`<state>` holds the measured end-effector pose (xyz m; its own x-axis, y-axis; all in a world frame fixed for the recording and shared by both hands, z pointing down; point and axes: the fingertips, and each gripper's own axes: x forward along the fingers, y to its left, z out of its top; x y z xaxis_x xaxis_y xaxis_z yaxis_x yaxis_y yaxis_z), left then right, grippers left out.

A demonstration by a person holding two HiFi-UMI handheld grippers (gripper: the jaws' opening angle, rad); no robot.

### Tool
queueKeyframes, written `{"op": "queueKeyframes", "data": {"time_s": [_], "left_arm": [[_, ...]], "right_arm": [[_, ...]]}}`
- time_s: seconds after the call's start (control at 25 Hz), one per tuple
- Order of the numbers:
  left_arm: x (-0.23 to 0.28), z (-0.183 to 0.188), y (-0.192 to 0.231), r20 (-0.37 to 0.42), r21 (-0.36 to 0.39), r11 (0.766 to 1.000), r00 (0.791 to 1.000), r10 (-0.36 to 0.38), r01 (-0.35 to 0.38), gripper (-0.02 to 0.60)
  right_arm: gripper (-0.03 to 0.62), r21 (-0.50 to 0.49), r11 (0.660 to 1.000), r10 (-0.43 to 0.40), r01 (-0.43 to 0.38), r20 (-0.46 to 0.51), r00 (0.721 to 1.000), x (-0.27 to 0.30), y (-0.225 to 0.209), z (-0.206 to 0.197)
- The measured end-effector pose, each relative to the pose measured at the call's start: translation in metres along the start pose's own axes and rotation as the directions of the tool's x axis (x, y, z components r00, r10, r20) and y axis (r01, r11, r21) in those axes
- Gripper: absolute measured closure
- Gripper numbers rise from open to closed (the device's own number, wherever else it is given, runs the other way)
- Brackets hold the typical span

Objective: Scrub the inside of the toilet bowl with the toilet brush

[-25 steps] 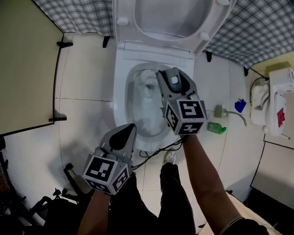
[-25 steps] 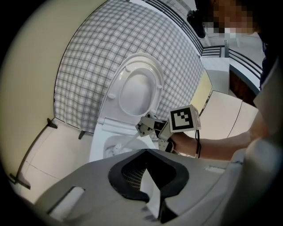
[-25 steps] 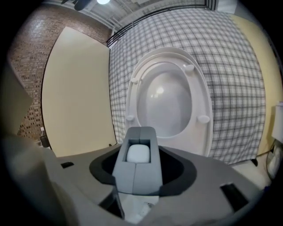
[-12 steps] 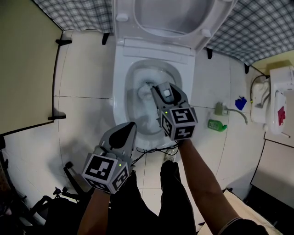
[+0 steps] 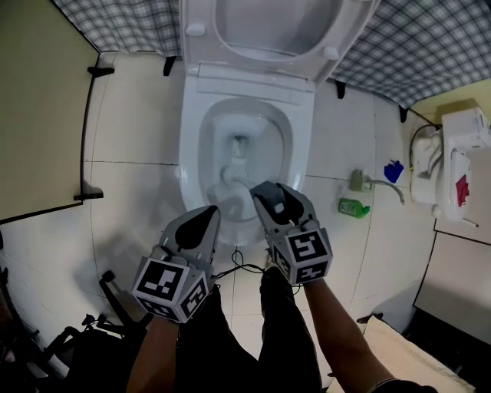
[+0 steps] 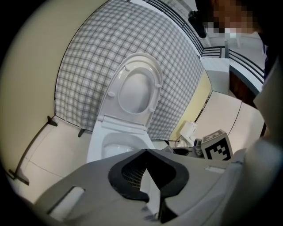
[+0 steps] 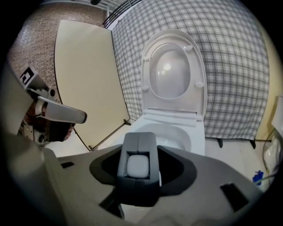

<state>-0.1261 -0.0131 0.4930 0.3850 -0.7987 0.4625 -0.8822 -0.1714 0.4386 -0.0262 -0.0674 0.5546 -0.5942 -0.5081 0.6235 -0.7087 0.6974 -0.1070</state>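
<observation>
Looking down, my right gripper [image 5: 265, 196] hangs over the near rim of the toilet bowl [image 5: 192, 157], and the toilet brush [image 5: 232, 174] reaches from it down into the bowl's wet bottom. My left gripper [image 5: 205, 216] hovers just beside it, above the floor tiles [image 5: 130, 192]. The left gripper view shows its jaws together on nothing. The right gripper view shows those jaws clamped on the brush's grey handle [image 7: 138, 150].

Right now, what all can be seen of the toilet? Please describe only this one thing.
The toilet is white and glossy, ceramic by its look. Its lid stands raised together with the seat, towards the checked wall. The oval bowl is open, and the brush is inside it, in the near part. The toilet stands on a pale tiled floor, with its back at the wall.
</observation>
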Motion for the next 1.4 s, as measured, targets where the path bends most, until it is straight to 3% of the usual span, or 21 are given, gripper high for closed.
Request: {"op": "queueKeyframes", "data": {"time_s": [0.44, 0.64, 1.0, 1.24, 1.4], "left_arm": [[0.0, -0.011, -0.022, 0.003, -0.012, 1.0, 1.0, -0.018, 0.018, 0.572], [0.001, -0.012, -0.026, 0.004, -0.012, 1.0, 1.0, -0.022, 0.022, 0.572], [0.001, -0.012, -0.021, -0.005, -0.011, 1.0, 1.0, -0.017, 0.017, 0.572], [0.001, -0.013, -0.017, -0.009, -0.007, 1.0, 1.0, -0.013, 0.013, 0.572], [0.001, -0.016, -0.015, -0.014, -0.011, 1.0, 1.0, -0.011, 0.011, 0.572]], "right_arm": [[0.367, 0.032, 0.998, 0.055, -0.052, -0.124, 0.991, -0.076, 0.034, -0.013], [0.367, 0.03, 0.999, 0.04, -0.037, -0.119, 0.992, -0.088, 0.029, -0.005], [0.367, -0.047, 0.997, -0.059, 0.055, -0.085, 0.995, -0.037, -0.014, 0.013], [0.367, -0.077, 0.995, -0.075, 0.063, -0.161, 0.984, 0.012, -0.028, -0.006], [0.367, -0.07, 0.997, -0.044, 0.029, -0.211, 0.977, 0.001, -0.019, -0.021]]}}
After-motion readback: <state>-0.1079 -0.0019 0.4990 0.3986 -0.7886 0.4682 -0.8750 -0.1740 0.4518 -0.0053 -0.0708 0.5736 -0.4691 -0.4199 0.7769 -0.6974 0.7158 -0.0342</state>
